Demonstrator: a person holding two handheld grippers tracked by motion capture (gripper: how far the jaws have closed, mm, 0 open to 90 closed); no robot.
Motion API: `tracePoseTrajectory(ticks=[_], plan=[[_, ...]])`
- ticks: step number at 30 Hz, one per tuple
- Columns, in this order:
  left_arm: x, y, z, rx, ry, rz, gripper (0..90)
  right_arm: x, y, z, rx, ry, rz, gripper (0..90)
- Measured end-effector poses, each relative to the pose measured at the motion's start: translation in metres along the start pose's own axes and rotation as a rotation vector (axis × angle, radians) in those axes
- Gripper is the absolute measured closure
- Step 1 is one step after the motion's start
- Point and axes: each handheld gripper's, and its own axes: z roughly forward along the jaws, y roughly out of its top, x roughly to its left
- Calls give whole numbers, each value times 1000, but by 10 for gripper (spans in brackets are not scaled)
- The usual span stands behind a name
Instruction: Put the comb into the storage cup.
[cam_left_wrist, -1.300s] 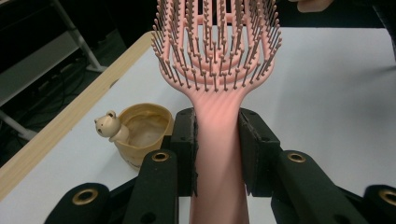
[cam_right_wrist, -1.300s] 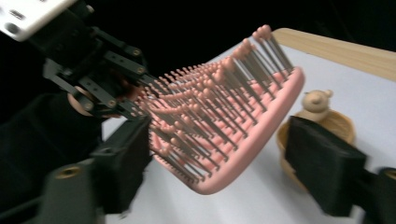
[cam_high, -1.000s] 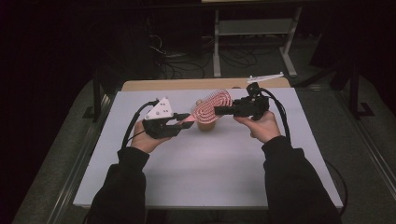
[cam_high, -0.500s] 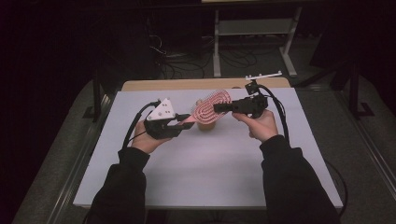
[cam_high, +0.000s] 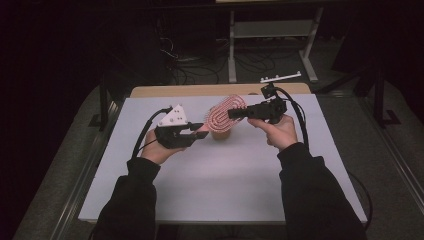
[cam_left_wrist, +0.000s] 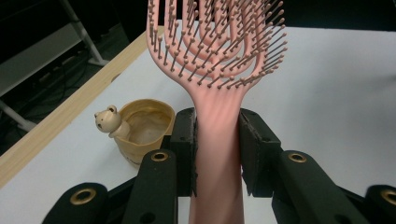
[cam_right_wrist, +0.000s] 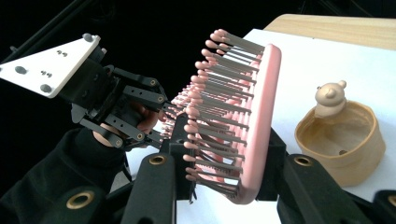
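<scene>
Both forearms in from near edge of desk, hands raised above it, held roughly level, tips pointing inward twd each other.

Left hand-held gripper clamped on handle of pink hairbrush; in left gripper view, pads press both sides of handle, bristle head rising straight ahead of jaws.

Right hand-held gripper closed on brush head end: in right gripper view, head sits edge-on betw. the jaws, bristles twd left jaw, back twd right jaw. Jaws have just been closing, brush head betw. them.

Brush thus spans betw. the 2 hand-held grippers, off the desk.

Small tan cup w/ bear figure on desk just below/beyond brush, left of left hand-held gripper's jaws, right of right hand-held gripper's jaws. Not touching brush or jaws as far as visible. Wooden strip along far desk edge.

Vs. 1 s ago: hands and brush in much the same spot; right jaws now tighter on head.
</scene>
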Motion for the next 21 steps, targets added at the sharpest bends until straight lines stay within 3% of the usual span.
tracePoseTrajectory(ticks=[14,21], plan=[[7,-1,-13,-49,-26,-67,435,16,18,1,35,-48,-66,666],[13,-7,-20,-76,-86,-103,291,18,25,-5,32,-74,-85,666]])
